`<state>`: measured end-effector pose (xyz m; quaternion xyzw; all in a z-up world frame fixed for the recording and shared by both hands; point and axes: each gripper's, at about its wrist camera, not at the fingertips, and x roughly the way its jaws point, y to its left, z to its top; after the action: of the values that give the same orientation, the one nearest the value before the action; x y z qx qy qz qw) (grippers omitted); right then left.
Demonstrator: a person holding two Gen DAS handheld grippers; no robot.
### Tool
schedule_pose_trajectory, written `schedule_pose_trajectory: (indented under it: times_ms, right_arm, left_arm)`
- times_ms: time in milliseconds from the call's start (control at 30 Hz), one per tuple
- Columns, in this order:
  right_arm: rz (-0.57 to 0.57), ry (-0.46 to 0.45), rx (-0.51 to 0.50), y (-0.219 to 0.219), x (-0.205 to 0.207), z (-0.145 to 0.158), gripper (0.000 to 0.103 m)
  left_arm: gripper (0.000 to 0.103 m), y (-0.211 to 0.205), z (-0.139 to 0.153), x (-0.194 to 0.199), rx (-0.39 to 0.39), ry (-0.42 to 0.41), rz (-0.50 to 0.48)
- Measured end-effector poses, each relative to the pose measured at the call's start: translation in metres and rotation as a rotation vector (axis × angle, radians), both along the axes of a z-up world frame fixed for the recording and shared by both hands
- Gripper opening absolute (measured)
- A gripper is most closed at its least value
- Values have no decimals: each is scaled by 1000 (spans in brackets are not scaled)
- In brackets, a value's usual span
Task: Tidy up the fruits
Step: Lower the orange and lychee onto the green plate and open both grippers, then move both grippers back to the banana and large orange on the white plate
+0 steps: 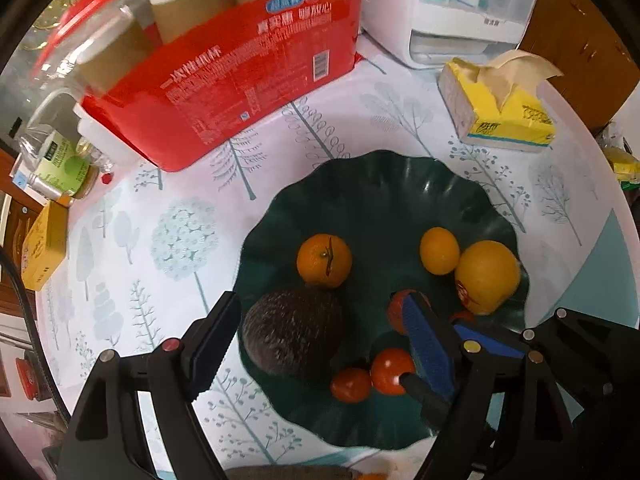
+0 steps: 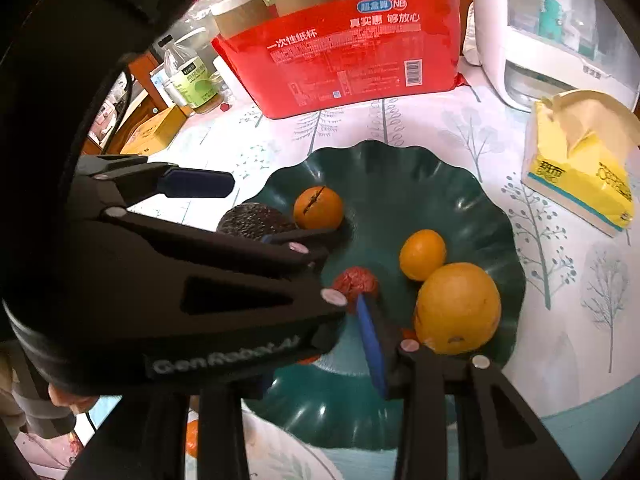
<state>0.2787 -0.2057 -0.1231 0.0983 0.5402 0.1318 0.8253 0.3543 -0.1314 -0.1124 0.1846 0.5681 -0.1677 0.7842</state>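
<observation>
both tongs over the green fruit plate

the left tongs stand wide around the avocado, seemingly to lift or release it; the right tongs are partly hidden, so i cannot tell their gap, though a blue pad lies beside a wrinkled red fruit. oranges and small tomatoes sit gathered on the plate on the table, keeping fruit together.

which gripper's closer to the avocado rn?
Left. The left gripper has open jaws straddling the avocado on the green plate; the right gripper sits farther right, beside the wrinkled red fruit.
</observation>
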Motion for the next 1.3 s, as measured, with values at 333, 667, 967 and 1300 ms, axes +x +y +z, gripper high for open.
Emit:
schedule_pose_trajectory:
  times_ms: [333, 667, 967, 1300]
  right_arm:
    - [-41, -53, -30, -5, -35, 54, 37]
    - [-37, -132, -39, 13, -76, 108, 39]
    - [5, -119, -50, 51, -109, 103, 42]
    - [67, -32, -84, 86, -137, 31, 44]
  left_arm:
    - [82, 29, 73, -38, -73, -69, -41]
    - [84, 100, 119, -89, -120, -123, -91]
    - [84, 148, 92, -118, -93, -119, -133]
    - [84, 144, 20, -140, -22, -38, -299]
